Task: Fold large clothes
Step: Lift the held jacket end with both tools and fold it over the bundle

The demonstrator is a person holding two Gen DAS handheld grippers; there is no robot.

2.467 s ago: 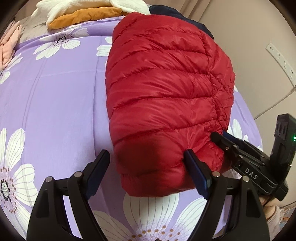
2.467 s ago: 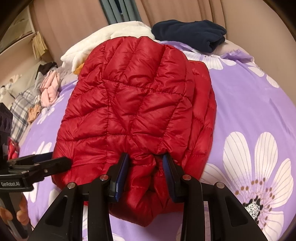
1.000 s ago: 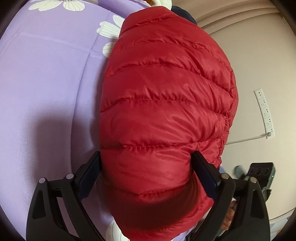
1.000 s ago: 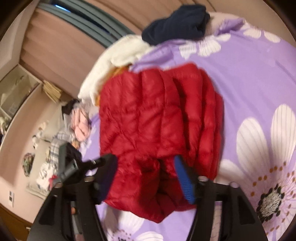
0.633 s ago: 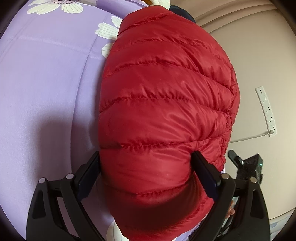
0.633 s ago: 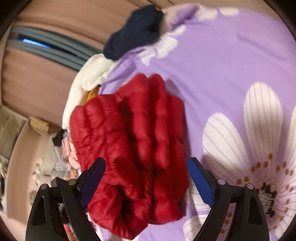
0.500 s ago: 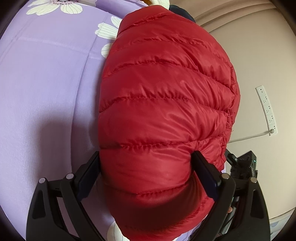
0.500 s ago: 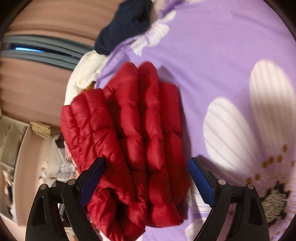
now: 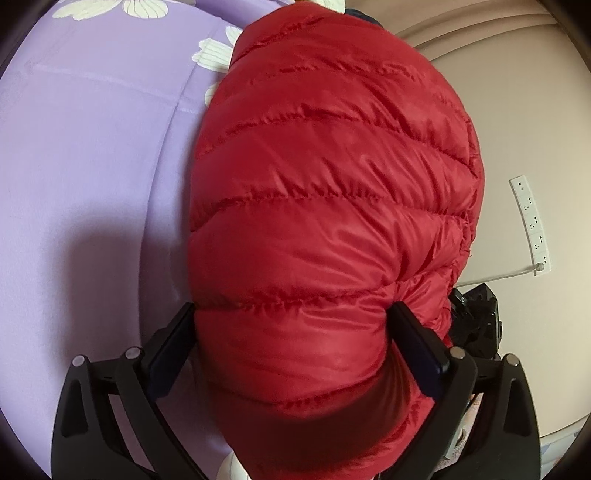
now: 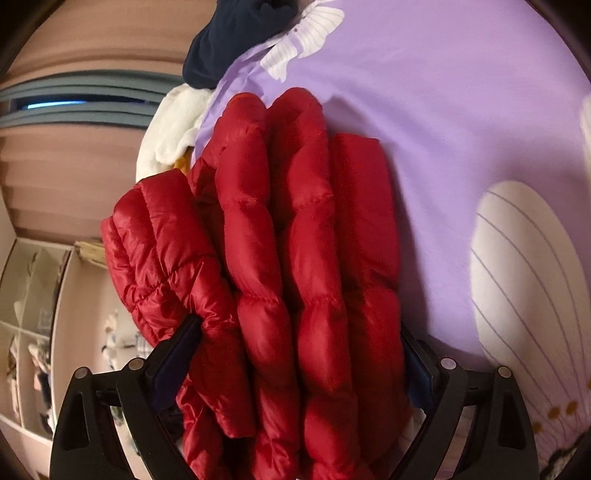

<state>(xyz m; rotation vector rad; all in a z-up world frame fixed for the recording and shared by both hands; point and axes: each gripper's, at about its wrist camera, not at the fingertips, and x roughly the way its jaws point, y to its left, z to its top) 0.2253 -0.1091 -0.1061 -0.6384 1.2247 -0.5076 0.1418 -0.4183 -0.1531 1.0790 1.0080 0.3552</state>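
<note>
A folded red puffer jacket (image 9: 332, 206) lies in a thick bundle on a purple bedsheet with white flowers (image 9: 92, 166). My left gripper (image 9: 295, 350) has its jaws wide apart, and the near end of the bundle fills the gap between them. In the right wrist view the jacket (image 10: 295, 258) shows its stacked folded layers edge-on. My right gripper (image 10: 299, 365) also has its jaws wide apart around the bundle's other end. Both sets of pads touch the jacket's sides. The right gripper's body shows in the left wrist view (image 9: 476, 317).
A dark navy garment (image 10: 236, 33) and a white fluffy garment (image 10: 173, 125) lie at the far end of the bed. A power strip (image 9: 532, 225) with a cable hangs on the beige wall. Shelves with clutter (image 10: 33, 332) stand to the left.
The right gripper let go of the jacket's edge, opened wide and came around the folded layers. The left gripper moved in over the bundle's end and has held still since.
</note>
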